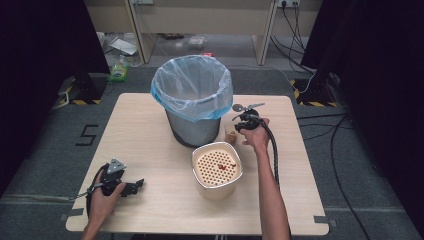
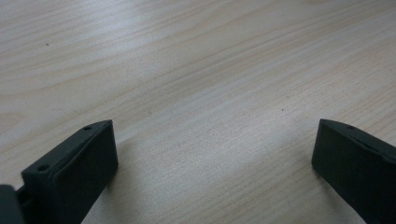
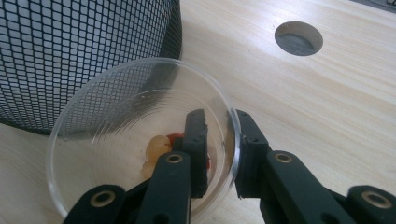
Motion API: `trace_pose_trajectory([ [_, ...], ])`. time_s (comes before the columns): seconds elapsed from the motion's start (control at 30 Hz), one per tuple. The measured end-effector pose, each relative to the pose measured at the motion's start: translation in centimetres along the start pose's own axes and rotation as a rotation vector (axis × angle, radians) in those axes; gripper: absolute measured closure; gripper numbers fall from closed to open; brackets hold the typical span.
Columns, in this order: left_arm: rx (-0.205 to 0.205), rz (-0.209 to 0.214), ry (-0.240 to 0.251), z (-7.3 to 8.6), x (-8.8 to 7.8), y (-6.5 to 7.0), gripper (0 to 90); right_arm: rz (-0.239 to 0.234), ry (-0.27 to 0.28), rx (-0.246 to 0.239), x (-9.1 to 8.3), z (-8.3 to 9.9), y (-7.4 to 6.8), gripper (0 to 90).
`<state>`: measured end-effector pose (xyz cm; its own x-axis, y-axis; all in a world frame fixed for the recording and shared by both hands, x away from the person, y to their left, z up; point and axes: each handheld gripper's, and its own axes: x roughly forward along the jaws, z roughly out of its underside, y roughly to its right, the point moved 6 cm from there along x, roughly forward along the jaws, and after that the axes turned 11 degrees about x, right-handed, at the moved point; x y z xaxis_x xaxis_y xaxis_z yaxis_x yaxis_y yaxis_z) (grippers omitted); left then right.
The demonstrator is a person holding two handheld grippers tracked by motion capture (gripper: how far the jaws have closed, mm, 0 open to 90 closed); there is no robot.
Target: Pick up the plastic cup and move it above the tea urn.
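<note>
A clear plastic cup (image 3: 116, 121) stands tilted beside the mesh bin (image 3: 70, 56), with yellowish and red scraps (image 3: 159, 147) at its bottom. My right gripper (image 3: 223, 123) is shut on the cup's rim, one jaw inside and one outside. In the high view, the right gripper (image 1: 240, 126) holds the cup (image 1: 230, 135) just right of the bin (image 1: 194, 95), which is lined with a blue bag. My left gripper (image 1: 137, 184) rests at the table's front left. It is open over bare wood (image 2: 212, 140), with nothing between its jaws.
A cream container (image 1: 200, 180) with a perforated insert (image 1: 216, 166) holding a few red bits sits in front of the bin. A round hole (image 3: 299, 38) is cut in the tabletop behind the right gripper. A green bottle (image 1: 119, 69) and cables lie on the floor beyond the table.
</note>
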<state>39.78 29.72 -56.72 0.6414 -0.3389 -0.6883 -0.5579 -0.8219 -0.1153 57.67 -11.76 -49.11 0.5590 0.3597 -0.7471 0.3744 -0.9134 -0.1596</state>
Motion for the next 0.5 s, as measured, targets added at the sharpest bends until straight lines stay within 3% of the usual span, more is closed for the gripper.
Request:
trace_pose_trajectory([
  [0.13, 0.000, 0.000, 0.000, 0.0, 0.0, 0.0, 0.0, -0.005, -0.002, -0.001, -0.3, 0.2, 0.1, 80.5],
  [0.23, 0.000, 0.000, 0.000, 0.0, 0.0, 0.0, 0.0, -0.032, 0.041, -0.013, -1.0, 0.2, 0.0, 86.1],
  [0.33, 0.000, 0.000, 0.000, 0.0, 0.0, 0.0, 0.0, -0.014, 0.060, -0.059, -1.7, 0.1, 0.1, 87.0],
  [0.5, 0.000, 0.000, 0.000, 0.0, 0.0, 0.0, 0.0, -0.011, 0.103, -0.074, -2.7, -0.4, 0.2, 87.1],
])
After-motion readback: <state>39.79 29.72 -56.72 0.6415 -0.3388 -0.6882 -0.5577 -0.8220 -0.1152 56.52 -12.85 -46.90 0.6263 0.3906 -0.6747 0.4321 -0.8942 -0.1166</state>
